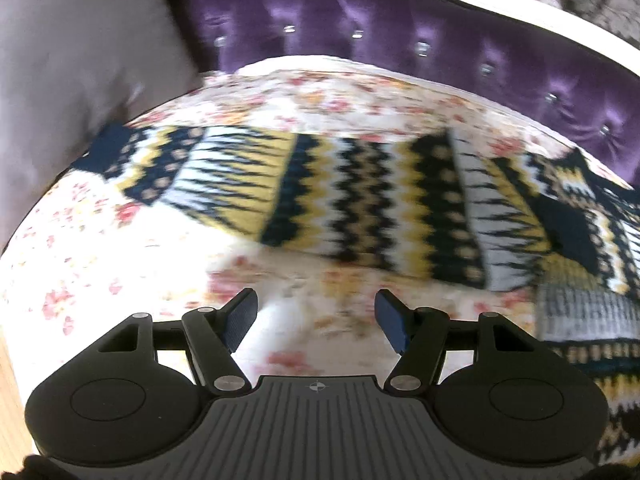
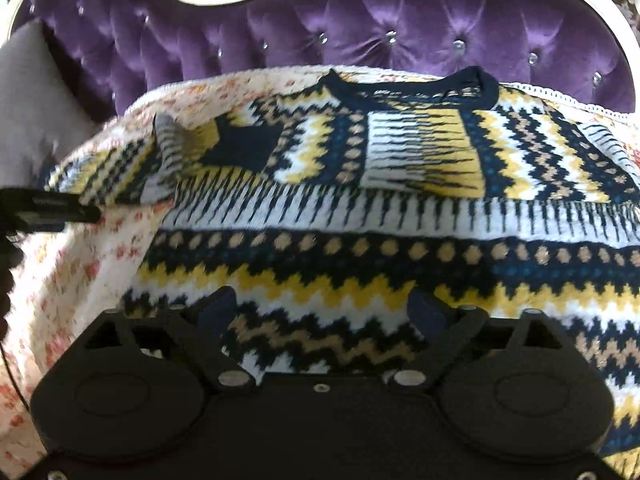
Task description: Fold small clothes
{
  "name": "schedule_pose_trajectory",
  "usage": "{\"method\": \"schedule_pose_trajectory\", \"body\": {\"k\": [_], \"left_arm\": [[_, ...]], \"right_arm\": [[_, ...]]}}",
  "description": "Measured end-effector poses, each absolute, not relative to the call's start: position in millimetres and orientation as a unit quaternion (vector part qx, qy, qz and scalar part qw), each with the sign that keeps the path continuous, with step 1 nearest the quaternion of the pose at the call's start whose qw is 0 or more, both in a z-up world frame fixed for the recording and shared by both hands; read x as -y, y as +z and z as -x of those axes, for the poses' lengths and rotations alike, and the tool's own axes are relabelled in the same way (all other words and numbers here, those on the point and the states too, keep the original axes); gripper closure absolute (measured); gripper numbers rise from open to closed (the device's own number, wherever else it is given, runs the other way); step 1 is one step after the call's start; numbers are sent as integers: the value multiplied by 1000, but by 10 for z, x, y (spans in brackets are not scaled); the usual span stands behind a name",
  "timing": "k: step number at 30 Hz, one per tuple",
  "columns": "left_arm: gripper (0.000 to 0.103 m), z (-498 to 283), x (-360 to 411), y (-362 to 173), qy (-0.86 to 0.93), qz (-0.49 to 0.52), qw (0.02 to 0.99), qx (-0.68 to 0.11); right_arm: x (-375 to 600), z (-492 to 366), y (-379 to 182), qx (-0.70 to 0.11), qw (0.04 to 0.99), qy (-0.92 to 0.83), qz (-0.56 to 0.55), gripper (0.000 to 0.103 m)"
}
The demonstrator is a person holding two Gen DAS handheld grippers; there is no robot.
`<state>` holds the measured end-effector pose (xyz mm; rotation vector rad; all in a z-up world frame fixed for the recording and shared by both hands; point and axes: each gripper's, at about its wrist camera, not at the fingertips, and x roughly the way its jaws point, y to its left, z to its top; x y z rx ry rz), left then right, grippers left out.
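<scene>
The patterned knit sweater (image 2: 360,216) lies spread flat on the bed, over a floral quilt (image 1: 100,240), neckline toward the purple tufted headboard (image 2: 360,28), with one sleeve already lying folded across the chest and the other (image 1: 240,184) stretched out sideways on the quilt. The left hand-held gripper (image 1: 316,320) hovers over bare quilt just short of that outstretched sleeve, jaws spread wide with nothing between them; the right hand-held gripper (image 2: 324,312) sits low over the sweater's lower body, jaws likewise wide and holding nothing that I can see. The step in hand looks to be the second sleeve fold, so the left one should probably reach on to the cuff end, pinch through the full thickness of the knit and carry it across in a low arc, while the right pins the body so it does not drag. The knit appears thick and soft, with zigzag and diamond bands in navy, yellow, white and tan and a ribbed navy collar (image 2: 412,92); such fabric likely stretches and slumps, so a shallow pinch may slip. The quilt beneath looks cushioned, the headboard velvety with shiny buttons
</scene>
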<state>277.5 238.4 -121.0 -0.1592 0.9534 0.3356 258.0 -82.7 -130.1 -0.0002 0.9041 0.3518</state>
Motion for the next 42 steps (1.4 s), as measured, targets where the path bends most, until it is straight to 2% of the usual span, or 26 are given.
{"method": "schedule_pose_trajectory", "body": {"k": [7, 16, 24, 30, 37, 42], "left_arm": [[39, -2704, -2778, -1281, 180, 92, 869, -451], [38, -2790, -3320, -1312, 223, 94, 876, -417], [18, -3030, -3804, -1372, 263, 95, 878, -388], [19, -3104, -4013, -1354, 269, 123, 881, -369], [19, -2765, -4075, -1315, 229, 143, 891, -365], [19, -2575, -4220, -1250, 205, 204, 890, -354]], "right_arm": [[706, -2497, -1397, -425, 892, 155, 18, 1], [641, -2472, -1395, -424, 893, 150, 12, 0], [598, -2484, -1377, -427, 890, 158, 1, 0], [643, -2518, -1360, -430, 887, 167, -22, 0], [732, -2533, -1309, -437, 881, 176, -47, 1], [711, -2519, -1275, -436, 880, 185, -48, 1]]}}
